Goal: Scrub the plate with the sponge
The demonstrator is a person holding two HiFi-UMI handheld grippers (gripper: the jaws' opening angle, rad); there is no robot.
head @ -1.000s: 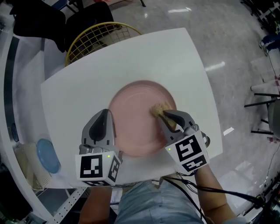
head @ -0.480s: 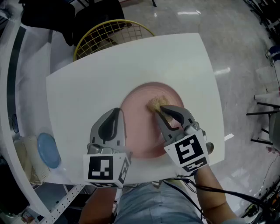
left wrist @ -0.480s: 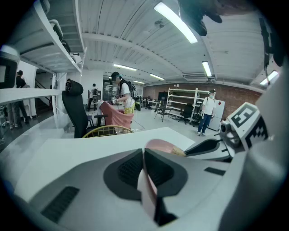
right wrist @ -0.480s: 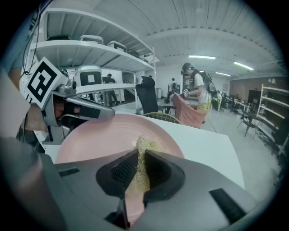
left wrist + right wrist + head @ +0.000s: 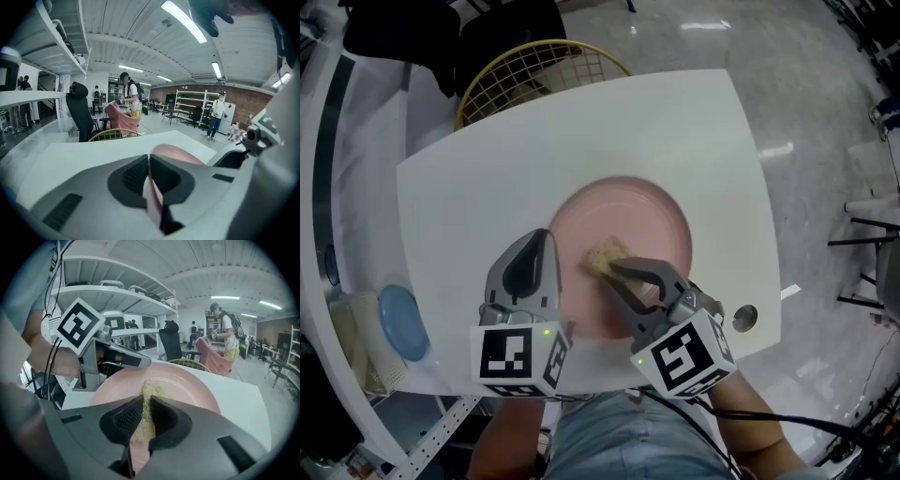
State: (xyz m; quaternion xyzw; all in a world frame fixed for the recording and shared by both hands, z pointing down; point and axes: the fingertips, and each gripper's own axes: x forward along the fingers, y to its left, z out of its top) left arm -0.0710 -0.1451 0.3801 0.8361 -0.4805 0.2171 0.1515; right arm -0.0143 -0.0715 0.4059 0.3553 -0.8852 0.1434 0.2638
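A round pink plate (image 5: 652, 225) lies on the white table (image 5: 487, 178). My left gripper (image 5: 542, 240) is shut on the plate's left rim; in the left gripper view the pink plate (image 5: 180, 153) edge runs between the closed left gripper (image 5: 148, 160) jaws. My right gripper (image 5: 614, 269) is shut on a tan, coarse sponge (image 5: 604, 254) that presses on the plate's left-middle, close to the left gripper. In the right gripper view the sponge (image 5: 148, 392) sticks out of the right gripper (image 5: 146, 405) onto the plate (image 5: 187, 380), with the left gripper (image 5: 117, 357) behind.
A yellow wire basket (image 5: 534, 73) stands beyond the table's far edge, beside a black chair (image 5: 487, 23). A blue disc (image 5: 401, 322) lies on a shelf at the left. A small round metal piece (image 5: 744, 317) sits by the table's right front edge. People stand far off.
My right gripper has dragged the sponge across the plate from its right side to its left-middle. The left gripper keeps its hold on the rim.
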